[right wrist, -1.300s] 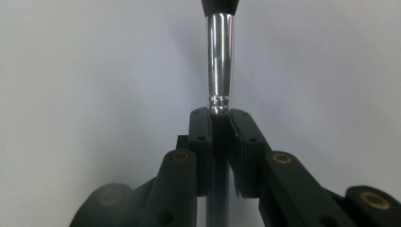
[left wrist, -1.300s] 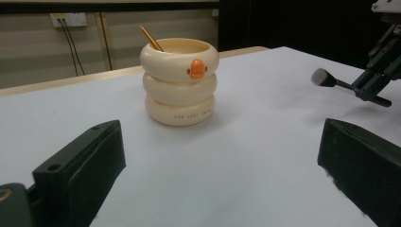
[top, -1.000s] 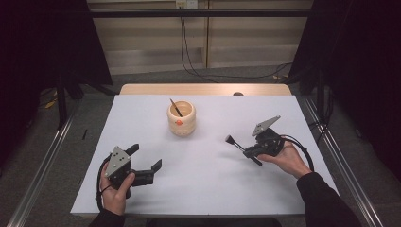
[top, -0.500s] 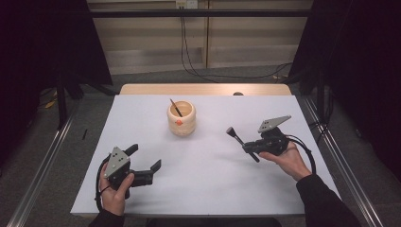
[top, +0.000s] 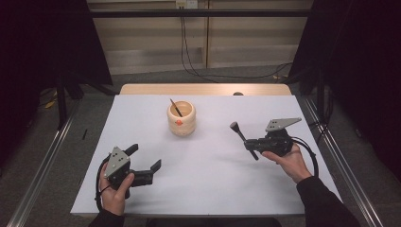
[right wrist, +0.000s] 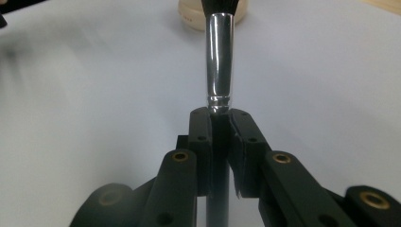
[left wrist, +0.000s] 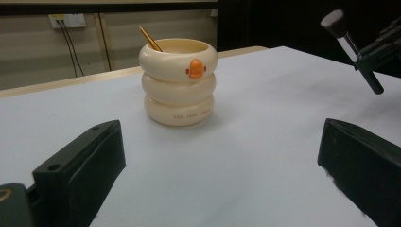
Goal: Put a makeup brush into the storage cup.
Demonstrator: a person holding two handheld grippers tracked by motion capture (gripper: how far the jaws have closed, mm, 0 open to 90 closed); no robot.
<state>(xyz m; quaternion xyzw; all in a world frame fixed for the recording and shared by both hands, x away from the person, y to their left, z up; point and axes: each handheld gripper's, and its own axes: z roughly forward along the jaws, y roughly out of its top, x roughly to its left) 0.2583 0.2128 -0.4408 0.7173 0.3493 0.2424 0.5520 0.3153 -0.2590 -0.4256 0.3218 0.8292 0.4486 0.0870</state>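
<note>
From the high view, a cream ringed cup stood mid-table holding a thin stick; the right gripper clamped a brush well right of it. In the left gripper view, the left gripper gaped empty before the cup. In the right gripper view, the pads squeezed the brush handle.

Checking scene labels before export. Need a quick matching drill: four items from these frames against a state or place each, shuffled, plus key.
1. makeup brush
2. cream holder
3. left tongs
4. pencil

a. jaws open, nothing between them
b. leaning inside the holder
c. clamped in the right tongs
d. upright on the white sheet, orange duck mark on its side

Pairs: 1-c, 2-d, 3-a, 4-b
</note>
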